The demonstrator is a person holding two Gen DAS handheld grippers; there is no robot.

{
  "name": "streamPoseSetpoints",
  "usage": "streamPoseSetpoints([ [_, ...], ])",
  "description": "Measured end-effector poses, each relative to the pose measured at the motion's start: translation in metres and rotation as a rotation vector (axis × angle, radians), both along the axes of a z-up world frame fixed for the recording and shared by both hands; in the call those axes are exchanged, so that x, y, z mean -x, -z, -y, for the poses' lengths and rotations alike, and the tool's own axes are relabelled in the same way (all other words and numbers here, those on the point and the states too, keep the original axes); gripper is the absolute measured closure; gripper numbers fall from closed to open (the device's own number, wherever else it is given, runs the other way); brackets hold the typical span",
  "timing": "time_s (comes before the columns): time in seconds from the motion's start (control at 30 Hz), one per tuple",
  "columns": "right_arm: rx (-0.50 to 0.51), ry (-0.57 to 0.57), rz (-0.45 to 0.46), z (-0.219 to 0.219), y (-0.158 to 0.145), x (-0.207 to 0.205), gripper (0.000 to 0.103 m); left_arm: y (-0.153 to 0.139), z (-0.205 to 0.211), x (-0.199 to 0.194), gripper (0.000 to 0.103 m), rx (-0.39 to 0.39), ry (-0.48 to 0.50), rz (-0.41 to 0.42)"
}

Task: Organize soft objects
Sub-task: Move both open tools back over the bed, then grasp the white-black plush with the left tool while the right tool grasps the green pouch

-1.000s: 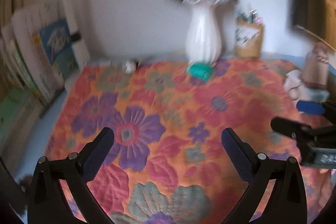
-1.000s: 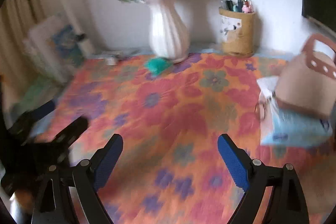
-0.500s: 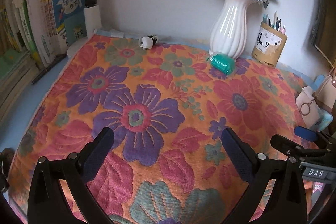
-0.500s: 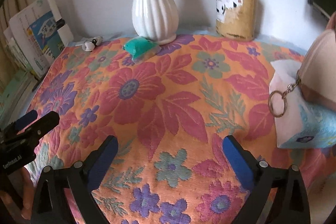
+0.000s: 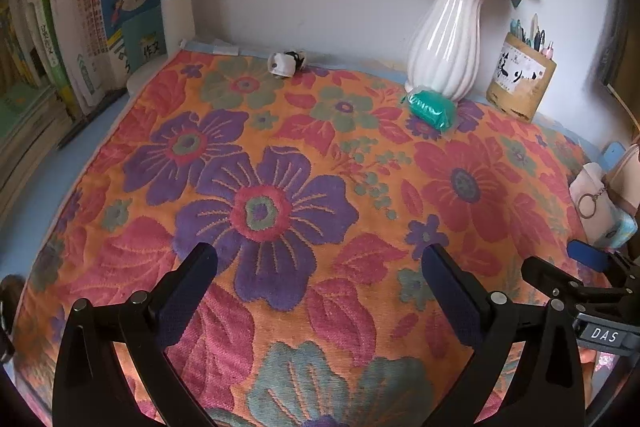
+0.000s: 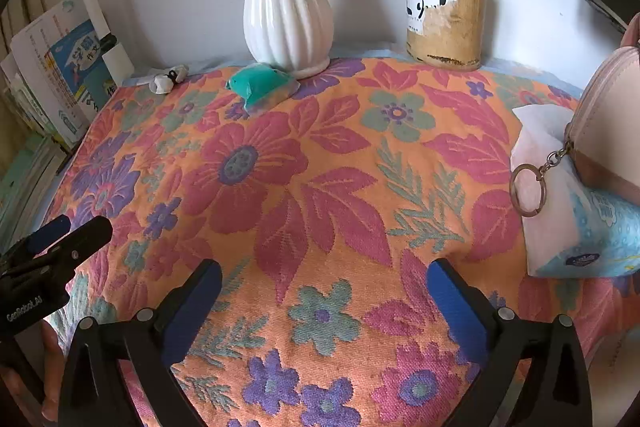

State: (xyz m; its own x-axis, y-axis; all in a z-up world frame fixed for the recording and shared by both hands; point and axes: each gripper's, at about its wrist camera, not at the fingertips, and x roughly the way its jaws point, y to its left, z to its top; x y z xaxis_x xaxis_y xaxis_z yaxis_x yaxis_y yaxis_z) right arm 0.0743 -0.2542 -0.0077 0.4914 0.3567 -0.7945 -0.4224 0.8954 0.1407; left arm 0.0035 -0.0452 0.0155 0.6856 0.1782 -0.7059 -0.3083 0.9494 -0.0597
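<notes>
The right gripper [image 6: 324, 301] has its jaws spread wide and still opening, with nothing between them but the flowered cloth [image 6: 320, 187] below. The left gripper [image 5: 320, 283] stands just as wide apart over the same cloth, and it too grips nothing. Each gripper shows at the edge of the other's view, side by side near the cloth's front edge.

Farther out, a green soft packet [image 6: 262, 85] lies on the cloth, touching the foot of a white ribbed vase [image 6: 286, 7] that holds blue flowers. To the vase's right stands a pen holder [image 6: 446, 17] against the wall. A small white and black object [image 5: 286, 63] lies at the cloth's far edge — too small to identify. On the right side sits a tissue pack [image 6: 560, 195] with a pink pouch [image 6: 608, 131] resting on it, a key ring hanging from the pouch. Books [image 5: 100, 27] stand at the left.
</notes>
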Motion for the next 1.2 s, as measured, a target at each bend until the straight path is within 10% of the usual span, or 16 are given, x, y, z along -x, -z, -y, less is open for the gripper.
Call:
streamPoseSetpoints([
  [1.2,0.005,0.009,-0.002,0.000,0.001,0.001,0.000,0.011,-0.006,-0.012,0.001,-0.009,-0.039,-0.176],
])
